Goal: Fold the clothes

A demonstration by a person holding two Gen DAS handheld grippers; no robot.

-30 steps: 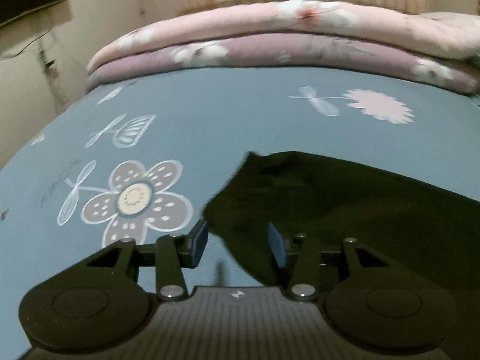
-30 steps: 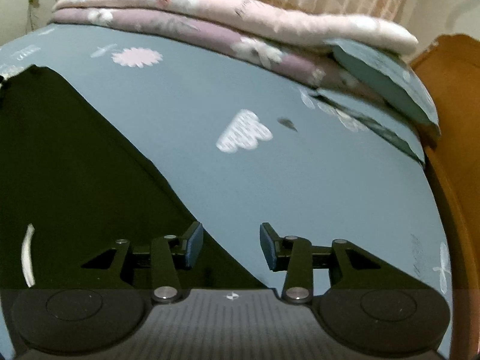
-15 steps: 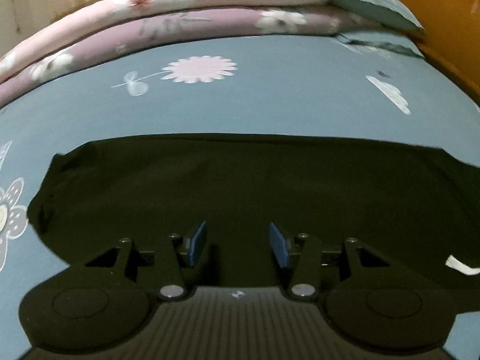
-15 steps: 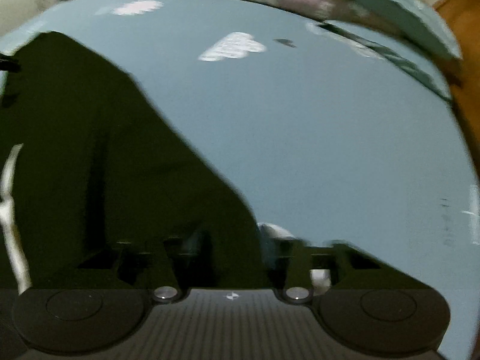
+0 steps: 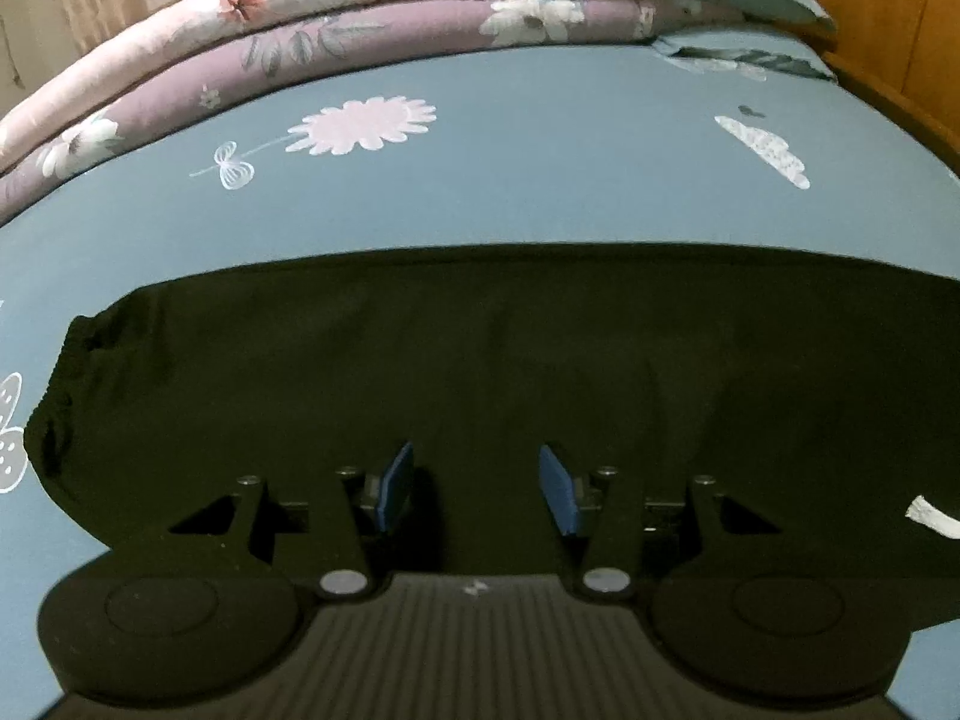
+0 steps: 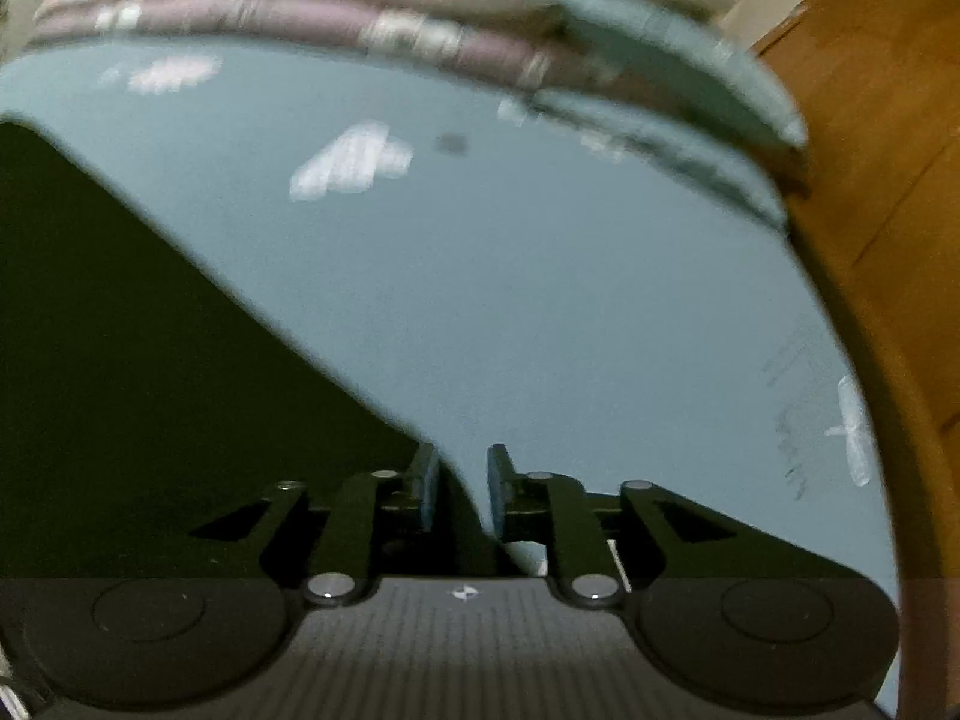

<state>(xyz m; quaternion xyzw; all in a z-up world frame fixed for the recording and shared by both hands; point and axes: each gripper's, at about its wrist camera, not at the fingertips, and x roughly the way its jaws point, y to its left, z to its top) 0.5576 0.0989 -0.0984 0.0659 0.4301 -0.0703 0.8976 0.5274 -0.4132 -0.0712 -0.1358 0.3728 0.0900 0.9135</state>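
Two grippers are showing on my feeds, both over the black garment [image 5: 480, 360] that is lying spread flat on the blue flowered bedsheet [image 5: 540, 180]. My left gripper [image 5: 477, 489] is hovering over the cloth with its blue pads [image 5: 396, 483] standing wide apart, holding nothing. My right gripper [image 6: 462, 489] is sitting at the garment's [image 6: 150, 360] slanting edge, fingers narrowed to a slim gap with dark cloth between them; the feed is blurring, so I cannot tell whether they are clamping it. Folded quilts [image 5: 360, 18] are lying beyond.
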